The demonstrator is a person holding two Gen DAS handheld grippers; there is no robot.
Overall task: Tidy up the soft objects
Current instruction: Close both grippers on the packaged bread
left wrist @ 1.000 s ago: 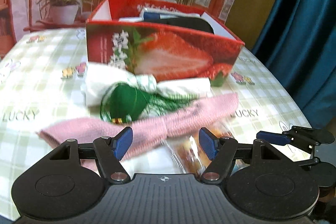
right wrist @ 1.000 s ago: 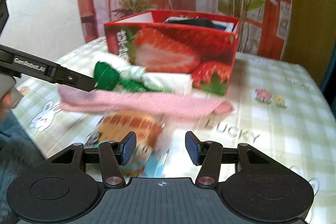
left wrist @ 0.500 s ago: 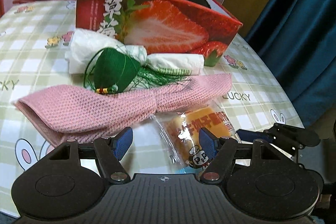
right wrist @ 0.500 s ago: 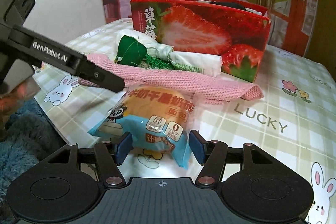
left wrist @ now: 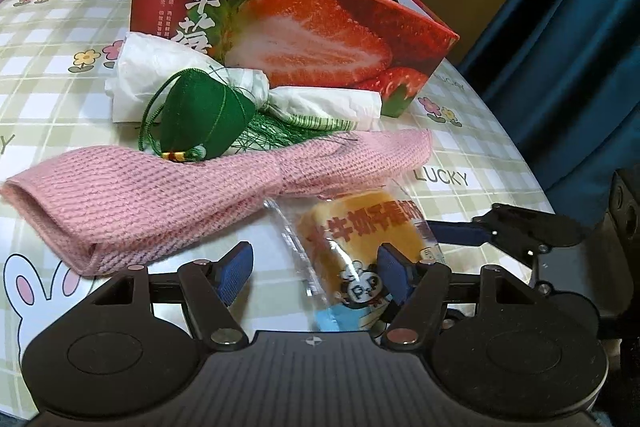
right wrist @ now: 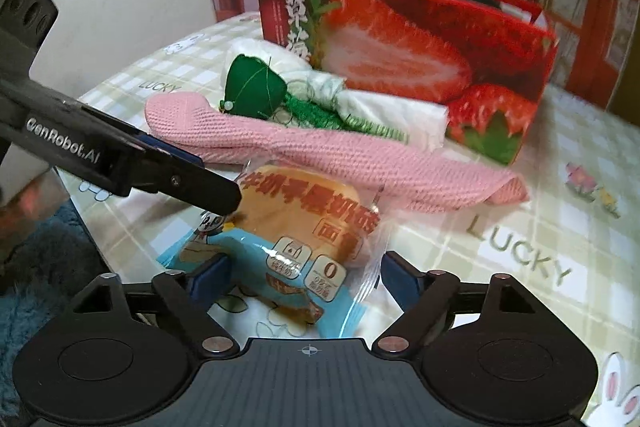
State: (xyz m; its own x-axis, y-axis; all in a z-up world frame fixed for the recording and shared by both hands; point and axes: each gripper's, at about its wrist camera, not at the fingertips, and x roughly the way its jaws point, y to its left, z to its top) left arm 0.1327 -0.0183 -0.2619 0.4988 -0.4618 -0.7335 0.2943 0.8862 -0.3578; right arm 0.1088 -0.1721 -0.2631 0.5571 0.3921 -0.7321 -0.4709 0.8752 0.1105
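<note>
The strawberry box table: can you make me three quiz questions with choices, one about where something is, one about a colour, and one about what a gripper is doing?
1. Where is the bagged bread?
A. inside the strawberry box
B. on the table, in front of the pink knitted cloth
C. on the chair

2. What colour is the stuffed pouch?
A. green
B. yellow
C. purple

3. What is the right gripper doing?
A. opening around the bread
B. squeezing the cloth
C. reaching inside the box

Answers: 1 B, the bread lies nearer than the pink knitted cloth. 2 A, it is green. 3 A, its blue pads stand either side of the bag, not pressing it.
</note>
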